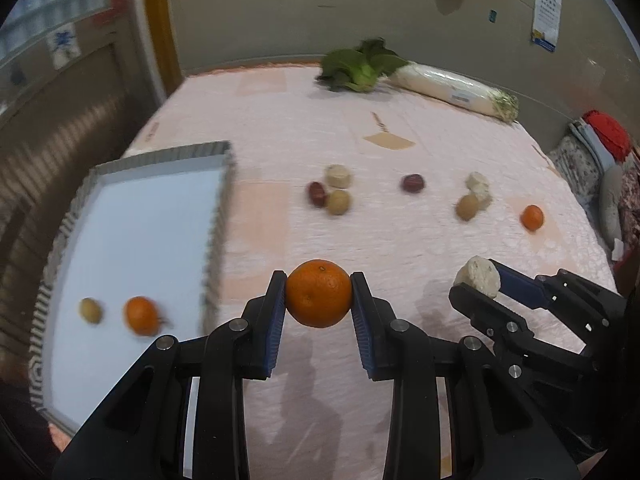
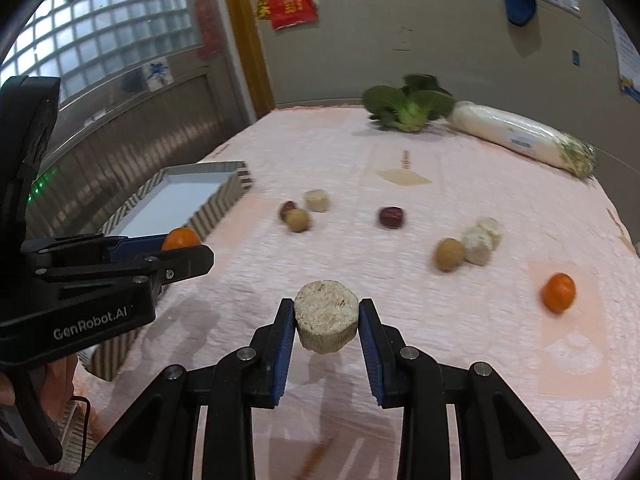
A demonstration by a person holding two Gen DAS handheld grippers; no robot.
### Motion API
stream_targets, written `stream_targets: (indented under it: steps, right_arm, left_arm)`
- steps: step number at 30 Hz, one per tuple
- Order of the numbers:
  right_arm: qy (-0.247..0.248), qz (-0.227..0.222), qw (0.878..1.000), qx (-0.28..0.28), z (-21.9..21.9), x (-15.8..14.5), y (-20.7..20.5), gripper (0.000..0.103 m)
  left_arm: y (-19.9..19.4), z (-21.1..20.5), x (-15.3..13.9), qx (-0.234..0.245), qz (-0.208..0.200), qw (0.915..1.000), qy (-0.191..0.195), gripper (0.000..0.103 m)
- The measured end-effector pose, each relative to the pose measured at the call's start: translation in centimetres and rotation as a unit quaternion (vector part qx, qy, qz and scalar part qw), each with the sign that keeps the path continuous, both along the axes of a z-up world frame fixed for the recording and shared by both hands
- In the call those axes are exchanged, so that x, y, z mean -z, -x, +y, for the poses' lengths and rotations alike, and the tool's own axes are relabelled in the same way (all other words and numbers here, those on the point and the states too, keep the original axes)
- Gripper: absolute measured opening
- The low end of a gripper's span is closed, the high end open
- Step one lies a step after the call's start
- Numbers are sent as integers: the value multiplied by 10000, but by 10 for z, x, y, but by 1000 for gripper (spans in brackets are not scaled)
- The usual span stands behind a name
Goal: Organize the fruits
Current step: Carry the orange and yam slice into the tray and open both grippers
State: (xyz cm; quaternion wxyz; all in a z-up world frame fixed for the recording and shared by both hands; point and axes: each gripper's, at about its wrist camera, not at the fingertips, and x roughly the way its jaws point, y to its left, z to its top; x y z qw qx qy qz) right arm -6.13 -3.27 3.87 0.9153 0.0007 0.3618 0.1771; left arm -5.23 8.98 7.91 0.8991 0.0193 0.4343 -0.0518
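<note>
My left gripper point(image 1: 319, 294) is shut on an orange mandarin point(image 1: 319, 293), held above the pink tablecloth just right of the striped tray point(image 1: 218, 216). The tray holds another mandarin point(image 1: 141, 315) and a small tan fruit point(image 1: 90, 310). My right gripper point(image 2: 326, 322) is shut on a beige round cake-like piece point(image 2: 326, 320); it also shows in the left wrist view point(image 1: 479, 276). The left gripper with its mandarin point(image 2: 181, 239) shows at the left of the right wrist view.
Loose on the cloth: dark red fruits point(image 2: 391, 217), tan round fruits point(image 2: 449, 255), beige pieces point(image 2: 482, 239), a mandarin point(image 2: 558, 292). Green bok choy point(image 2: 408, 107) and a wrapped white radish point(image 2: 520, 138) lie at the far edge. Cushions point(image 1: 592, 160) sit at right.
</note>
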Motion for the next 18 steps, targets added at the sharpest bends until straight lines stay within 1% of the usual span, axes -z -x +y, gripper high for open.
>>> stream_targets:
  steps: [9, 18]
  right_arm:
    - [127, -131, 9989, -443, 58, -11, 1, 31]
    - [238, -174, 9974, -652, 94, -16, -5, 31]
  left_arm:
    - [14, 48, -3, -355, -67, 9993, 42, 31]
    - [20, 96, 1, -748, -23, 9971, 149, 31]
